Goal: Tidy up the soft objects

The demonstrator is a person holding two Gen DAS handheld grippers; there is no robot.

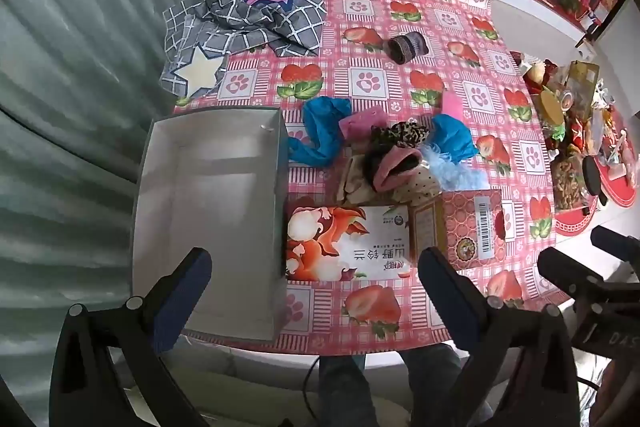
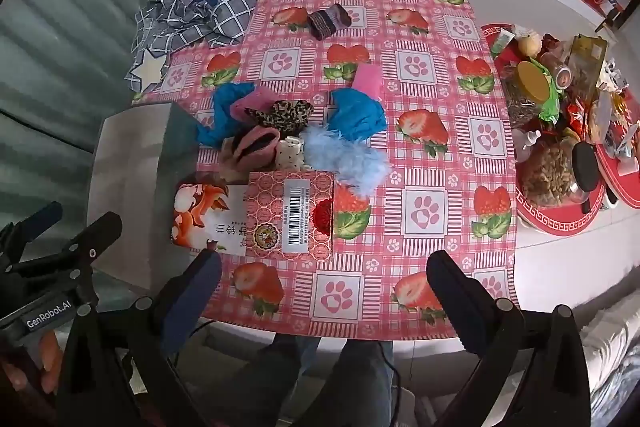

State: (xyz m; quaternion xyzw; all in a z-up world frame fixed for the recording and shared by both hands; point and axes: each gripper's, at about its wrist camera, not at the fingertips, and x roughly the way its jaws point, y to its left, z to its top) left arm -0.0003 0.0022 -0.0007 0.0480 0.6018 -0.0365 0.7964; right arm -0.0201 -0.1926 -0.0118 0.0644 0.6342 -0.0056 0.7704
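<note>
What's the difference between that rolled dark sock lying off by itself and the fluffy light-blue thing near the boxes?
The rolled dark sock is a tight striped bundle; the fluffy light-blue piece sprawls loose and feathery. The sock lies alone farther up the tablecloth; the blue piece sits at the edge of the pile, against the red patterned box. The blue piece looks larger. Both lie untouched on the cloth.

Black hand-held gripper (image 1: 314, 291) frames, dark blue finger pads (image 2: 192, 301), silver screws, white GenRobot.AI lettering
</note>
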